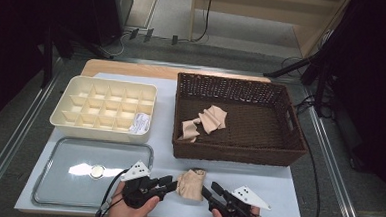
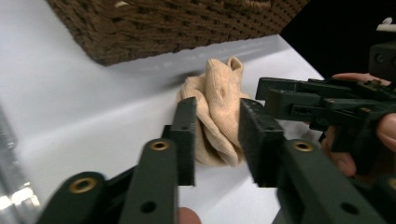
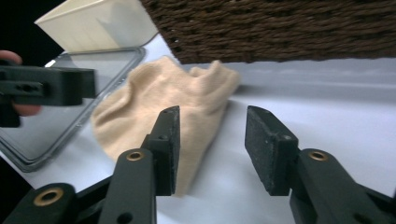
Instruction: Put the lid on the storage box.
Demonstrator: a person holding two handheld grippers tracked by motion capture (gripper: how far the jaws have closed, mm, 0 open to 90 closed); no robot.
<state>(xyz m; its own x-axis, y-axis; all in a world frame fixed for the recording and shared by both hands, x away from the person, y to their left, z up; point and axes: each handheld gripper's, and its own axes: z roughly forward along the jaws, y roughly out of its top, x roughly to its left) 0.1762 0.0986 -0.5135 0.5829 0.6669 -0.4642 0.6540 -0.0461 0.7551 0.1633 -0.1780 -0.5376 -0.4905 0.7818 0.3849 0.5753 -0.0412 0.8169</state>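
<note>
Around the work, a brown wicker basket stands just behind the sock, and two more beige socks lie inside it. To the left there is a cream divided box, and in front of it a metal tray with a small round thing on it. The basket wall is near the sock at its back side, and the tray edge is near on the left.

The sock lies on the white table top at the front edge, between the two grippers. It is beige, knitted, crumpled and folded in a soft heap.

The left gripper has its jaws a little apart around one end of the sock; the cloth is between them, but I see a gap at the right pad. The right gripper has its jaws apart, and only the left one overlaps the sock's edge, not pressing.
</note>
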